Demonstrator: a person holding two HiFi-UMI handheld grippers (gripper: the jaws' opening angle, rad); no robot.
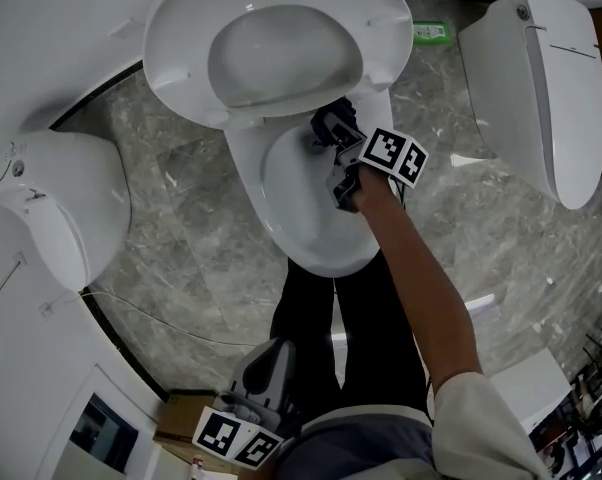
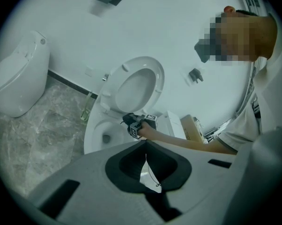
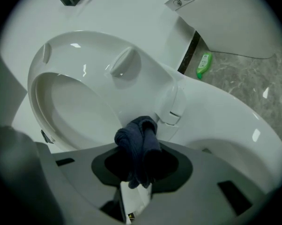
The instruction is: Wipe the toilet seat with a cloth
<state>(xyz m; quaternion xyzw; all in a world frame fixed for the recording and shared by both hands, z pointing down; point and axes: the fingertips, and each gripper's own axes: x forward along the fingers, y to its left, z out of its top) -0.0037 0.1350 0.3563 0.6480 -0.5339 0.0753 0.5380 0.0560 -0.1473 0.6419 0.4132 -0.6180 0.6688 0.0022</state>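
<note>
A white toilet stands in the middle of the head view, its bowl rim [image 1: 271, 183] bare and its seat [image 1: 181, 58] tipped up against the back. My right gripper [image 1: 326, 130] reaches over the bowl's back edge, shut on a bunched dark blue cloth [image 1: 334, 116]. In the right gripper view the cloth [image 3: 140, 139] sticks out of the right gripper [image 3: 137, 175] and sits by the hinge [image 3: 171, 110], under the raised seat [image 3: 80, 55]. My left gripper [image 1: 253, 400] hangs low near my waist, away from the toilet. In its own view the left gripper [image 2: 146, 167] is shut on nothing.
Two other white toilets stand on the grey marble floor, one at the left [image 1: 61, 208] and one at the right [image 1: 541, 88]. A green bottle [image 1: 431, 33] lies by the wall behind the toilet. A cardboard box [image 1: 181, 423] sits by my legs [image 1: 316, 318].
</note>
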